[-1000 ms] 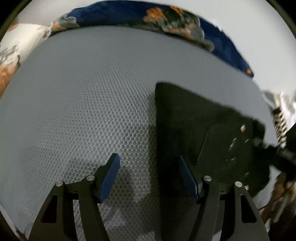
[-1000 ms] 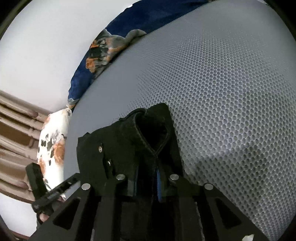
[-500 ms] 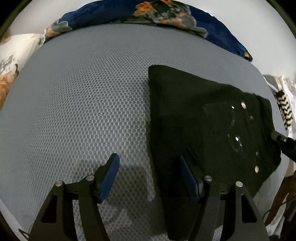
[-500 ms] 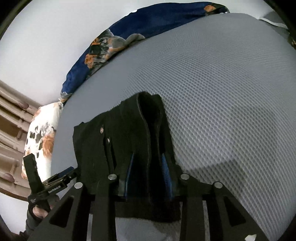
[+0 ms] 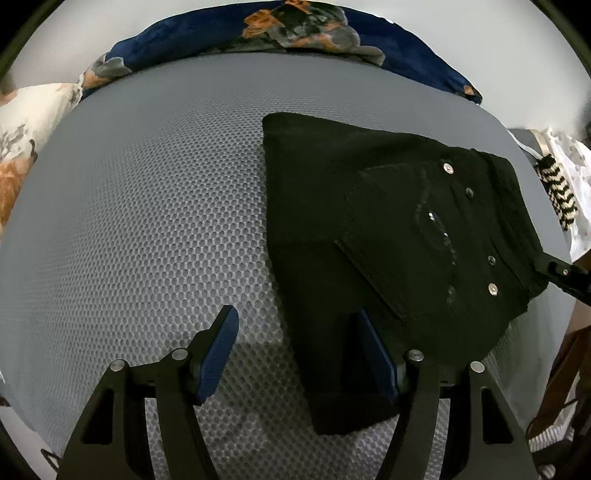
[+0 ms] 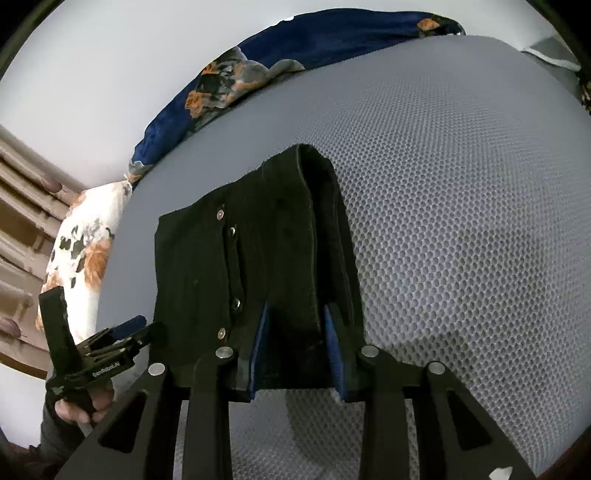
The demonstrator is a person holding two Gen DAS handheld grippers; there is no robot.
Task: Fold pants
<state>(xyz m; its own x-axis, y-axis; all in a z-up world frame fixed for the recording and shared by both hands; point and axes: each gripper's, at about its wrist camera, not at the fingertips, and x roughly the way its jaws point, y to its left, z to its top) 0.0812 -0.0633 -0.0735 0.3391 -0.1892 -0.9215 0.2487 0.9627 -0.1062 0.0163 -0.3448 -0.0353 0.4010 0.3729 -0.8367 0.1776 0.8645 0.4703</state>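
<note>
Nearest, our left gripper (image 5: 297, 347): fingers spread wide, straddling the near edge of the black pants (image 5: 369, 221). Our right gripper (image 6: 295, 336): parted, waistband fabric between the pads. Pants: folded flat on the grey mesh mattress (image 5: 147, 206), toward 2 o'clock. Farthest, 12 o'clock: navy floral blanket (image 5: 295, 33).

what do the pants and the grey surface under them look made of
The pants look like black denim or heavy cotton, matte, with shiny metal rivets and stitched seams. The grey surface looks like a woven mesh fabric, going by its honeycomb of small holes; what lies beneath cannot be told.
</note>
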